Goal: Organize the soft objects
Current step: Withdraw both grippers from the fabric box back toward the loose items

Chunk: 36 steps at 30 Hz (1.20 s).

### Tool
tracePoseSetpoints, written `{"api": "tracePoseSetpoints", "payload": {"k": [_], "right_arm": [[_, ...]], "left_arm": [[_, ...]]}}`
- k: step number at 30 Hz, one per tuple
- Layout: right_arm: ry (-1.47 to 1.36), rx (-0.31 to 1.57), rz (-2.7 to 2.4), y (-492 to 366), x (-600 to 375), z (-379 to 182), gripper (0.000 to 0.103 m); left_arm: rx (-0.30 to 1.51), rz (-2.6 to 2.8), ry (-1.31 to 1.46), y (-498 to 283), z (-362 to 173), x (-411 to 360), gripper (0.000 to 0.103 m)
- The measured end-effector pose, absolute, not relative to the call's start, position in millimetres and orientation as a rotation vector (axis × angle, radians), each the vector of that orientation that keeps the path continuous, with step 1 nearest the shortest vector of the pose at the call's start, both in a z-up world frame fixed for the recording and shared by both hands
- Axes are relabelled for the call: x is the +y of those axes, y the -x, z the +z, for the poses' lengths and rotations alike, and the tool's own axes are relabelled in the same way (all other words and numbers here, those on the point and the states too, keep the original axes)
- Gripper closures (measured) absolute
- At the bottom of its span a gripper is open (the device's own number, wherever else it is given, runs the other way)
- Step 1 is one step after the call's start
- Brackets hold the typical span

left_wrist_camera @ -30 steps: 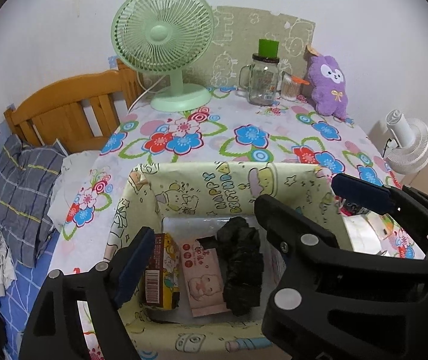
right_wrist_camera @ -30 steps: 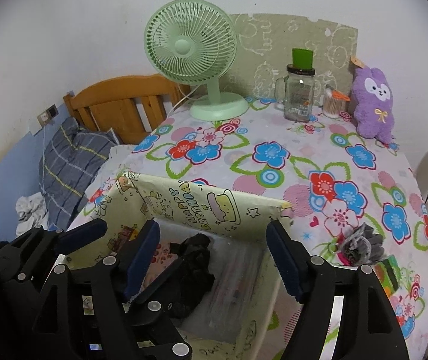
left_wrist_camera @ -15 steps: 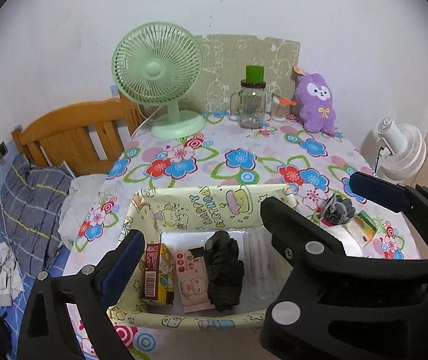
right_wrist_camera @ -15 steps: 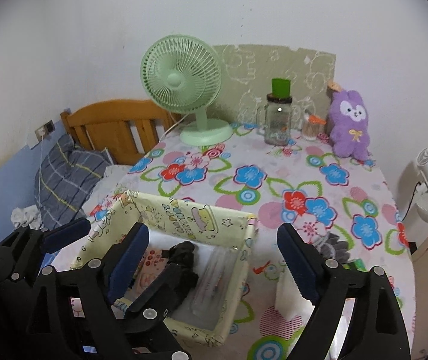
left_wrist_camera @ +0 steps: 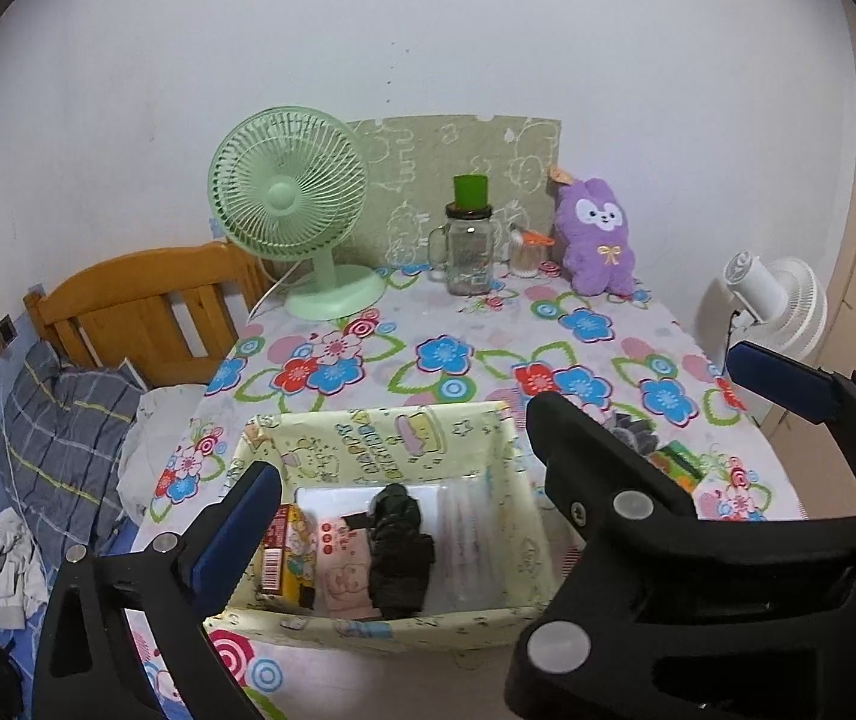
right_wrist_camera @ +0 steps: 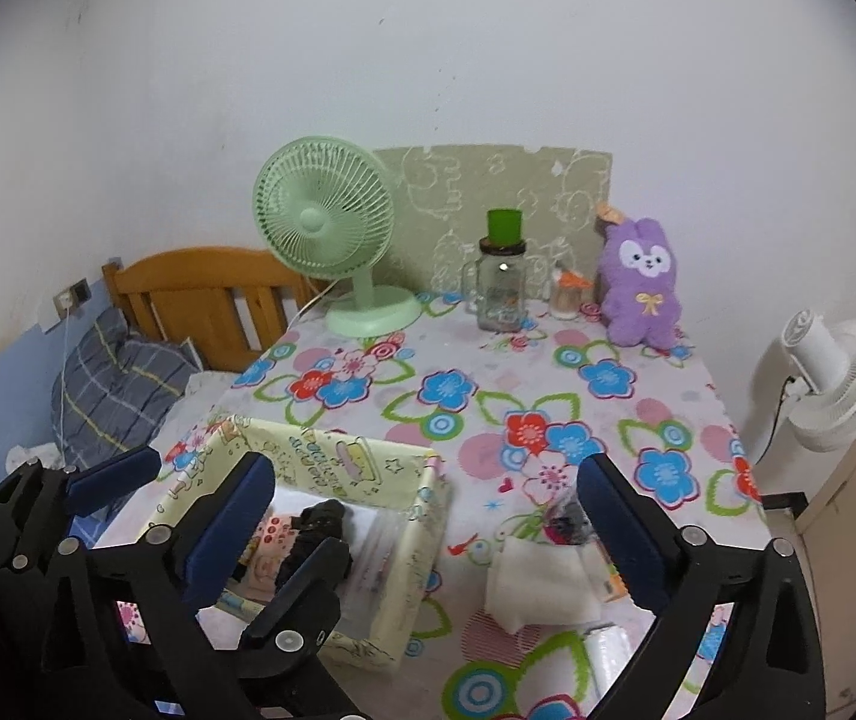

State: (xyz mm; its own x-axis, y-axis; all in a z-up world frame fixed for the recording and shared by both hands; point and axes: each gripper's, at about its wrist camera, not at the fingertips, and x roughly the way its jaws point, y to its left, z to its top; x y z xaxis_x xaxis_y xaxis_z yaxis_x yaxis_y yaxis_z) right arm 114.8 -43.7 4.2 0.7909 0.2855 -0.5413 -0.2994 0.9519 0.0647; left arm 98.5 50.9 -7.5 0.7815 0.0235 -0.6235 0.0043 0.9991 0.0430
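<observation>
Flowery tablecloth (right_wrist_camera: 487,420) fills most of the view, with a yellow fabric bin (left_wrist_camera: 380,438) at the near edge already holding a floppy black cloth (left_wrist_camera: 395,546). Both tongs, left (left_wrist_camera: 404,516) and right (right_wrist_camera: 422,516), are opening with nothing between them. That white folded cloth (right_wrist_camera: 535,579) beside the bin looks light and squishy, so pinch it mid-fold.

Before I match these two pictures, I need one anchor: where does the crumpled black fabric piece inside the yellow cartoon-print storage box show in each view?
Left wrist view: the crumpled black fabric piece lies low at centre, on the floor of the yellow cartoon-print storage box.
Right wrist view: it sits lower left, partly hidden behind the black tool frames.
Shared landmark: the mint-green desk fan at the table's far edge.
</observation>
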Motion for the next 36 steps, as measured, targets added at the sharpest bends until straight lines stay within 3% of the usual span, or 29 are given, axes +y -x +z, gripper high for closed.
{"api": "tracePoseSetpoints", "payload": {"k": [36], "right_arm": [[-0.012, 0.534, 0.252, -73.9, -142.4, 2.1, 0.0]], "left_arm": [[0.645, -0.064, -0.013, -66.8, -10.2, -41.6, 0.0]]}}
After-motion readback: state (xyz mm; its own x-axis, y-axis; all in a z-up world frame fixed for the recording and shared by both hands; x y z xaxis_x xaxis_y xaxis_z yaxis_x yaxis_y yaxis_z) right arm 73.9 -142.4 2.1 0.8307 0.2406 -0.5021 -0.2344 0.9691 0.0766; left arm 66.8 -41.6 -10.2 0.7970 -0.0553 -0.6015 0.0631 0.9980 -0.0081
